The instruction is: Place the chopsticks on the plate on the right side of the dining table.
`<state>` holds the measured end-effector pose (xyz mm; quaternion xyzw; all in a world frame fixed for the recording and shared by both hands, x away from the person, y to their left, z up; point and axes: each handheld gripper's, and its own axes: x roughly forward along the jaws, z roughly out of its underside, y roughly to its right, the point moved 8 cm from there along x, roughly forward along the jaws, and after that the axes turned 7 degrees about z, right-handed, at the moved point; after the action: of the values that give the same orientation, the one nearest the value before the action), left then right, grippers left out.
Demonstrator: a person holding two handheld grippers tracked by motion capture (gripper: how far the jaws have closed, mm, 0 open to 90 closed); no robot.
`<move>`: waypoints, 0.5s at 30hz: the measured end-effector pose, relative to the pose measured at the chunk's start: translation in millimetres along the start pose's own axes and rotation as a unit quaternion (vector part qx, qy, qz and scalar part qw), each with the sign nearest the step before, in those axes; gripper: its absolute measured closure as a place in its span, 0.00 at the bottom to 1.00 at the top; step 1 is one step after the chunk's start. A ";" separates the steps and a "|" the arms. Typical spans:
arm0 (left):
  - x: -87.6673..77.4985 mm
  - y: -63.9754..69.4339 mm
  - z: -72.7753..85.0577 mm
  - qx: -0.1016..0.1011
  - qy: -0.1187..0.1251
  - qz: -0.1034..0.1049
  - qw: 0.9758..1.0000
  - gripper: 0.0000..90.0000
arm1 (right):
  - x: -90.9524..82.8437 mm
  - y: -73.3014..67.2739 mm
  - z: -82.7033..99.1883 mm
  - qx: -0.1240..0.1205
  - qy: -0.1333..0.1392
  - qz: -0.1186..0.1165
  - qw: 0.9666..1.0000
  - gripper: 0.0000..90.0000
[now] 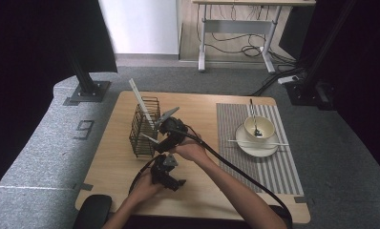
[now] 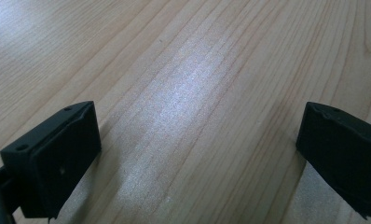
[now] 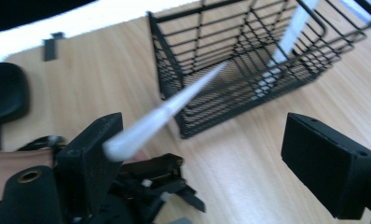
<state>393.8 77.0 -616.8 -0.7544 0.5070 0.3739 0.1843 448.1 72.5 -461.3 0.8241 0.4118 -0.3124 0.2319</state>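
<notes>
Right gripper (image 1: 158,143), seen from the high view, sits just beside the near side of a black wire basket (image 1: 140,136) at the left of the wooden table (image 1: 197,191). A white chopstick (image 1: 149,138) pokes out from its jaws towards the basket. A second white chopstick (image 1: 140,98) stands slanted inside the basket and rises above the rim. The left gripper (image 1: 171,180) is nearer the person, low over the bare table, close to the right one. Well apart to the right lies a striped placemat (image 1: 283,167) with a plate (image 1: 255,149), a bowl (image 1: 260,126) holding a spoon (image 1: 251,112), and another chopstick (image 1: 257,141) across the plate.

From the left gripper view, the left gripper (image 2: 197,121) has its jaws spread wide with nothing between them, just wood grain of the table (image 2: 197,60) beneath.

From the right gripper view, the right gripper (image 3: 202,135) also stands wide. The chopstick (image 3: 174,105) leans with its thick end against the left-hand jaw alone. The other jaw is well clear of it, so nothing is clamped. Its thin end points at the wall of the basket (image 3: 174,84), and whether it touches the wire I cannot tell. The second chopstick (image 3: 286,42) rests inside the basket. The left gripper (image 3: 160,182) shows on the table below.
</notes>
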 end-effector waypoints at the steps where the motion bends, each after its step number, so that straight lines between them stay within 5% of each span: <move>1: 0.2 0.3 -0.1 -0.002 0.001 0.000 1.000 0.00 | 0.3 2.0 -0.6 0.004 0.004 0.003 1.000 0.16; 15: 0.4 0.4 -0.5 -0.001 0.003 0.001 1.000 0.00 | -0.3 30.0 -6.1 0.029 0.030 0.049 0.998 0.44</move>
<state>393.6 76.3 -616.7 -0.7554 0.5073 0.3728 0.1818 474.7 59.7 -453.0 0.8587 0.3684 -0.2874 0.2105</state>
